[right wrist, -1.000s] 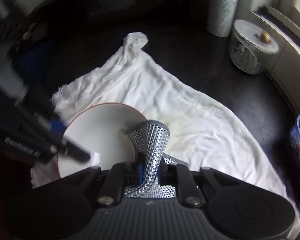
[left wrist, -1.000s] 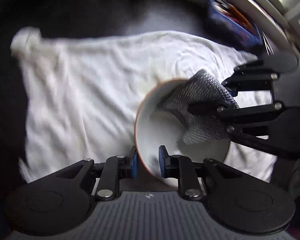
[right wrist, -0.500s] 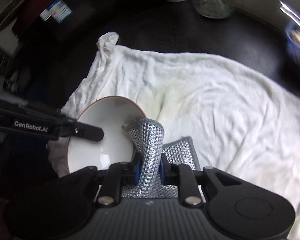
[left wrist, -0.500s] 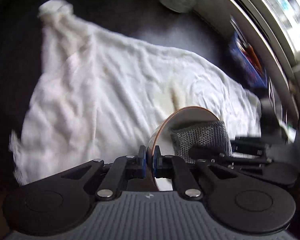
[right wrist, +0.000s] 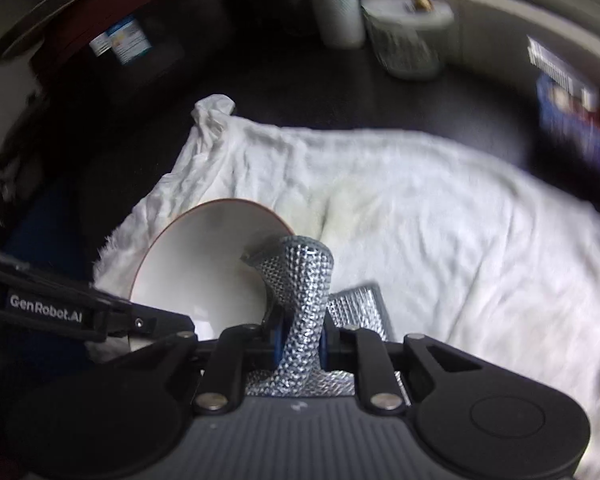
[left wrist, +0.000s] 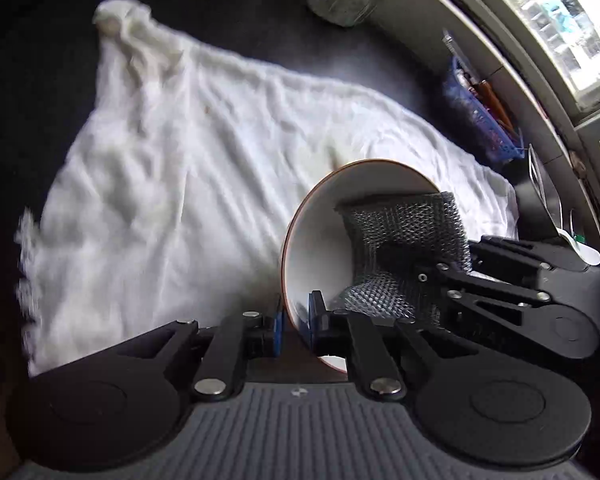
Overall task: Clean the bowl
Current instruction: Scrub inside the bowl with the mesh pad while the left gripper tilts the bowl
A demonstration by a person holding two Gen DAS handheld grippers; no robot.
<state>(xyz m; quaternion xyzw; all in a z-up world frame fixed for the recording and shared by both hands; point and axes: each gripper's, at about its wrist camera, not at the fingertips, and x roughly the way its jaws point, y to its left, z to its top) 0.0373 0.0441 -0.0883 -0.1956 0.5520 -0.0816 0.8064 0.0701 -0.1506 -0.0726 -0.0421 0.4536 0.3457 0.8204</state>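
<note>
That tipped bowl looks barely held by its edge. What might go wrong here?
The left gripper pinches only the rim of the bowl, so scrubbing pressure might twist it loose onto the white towel. The mesh scrubbing cloth in the right gripper may also slip out.

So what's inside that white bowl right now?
A silvery mesh scrubbing cloth, pinched by the right claw, reaches into the tilted bowl. The rest of the inside looks plain white; the part behind the cloth is hidden.
</note>
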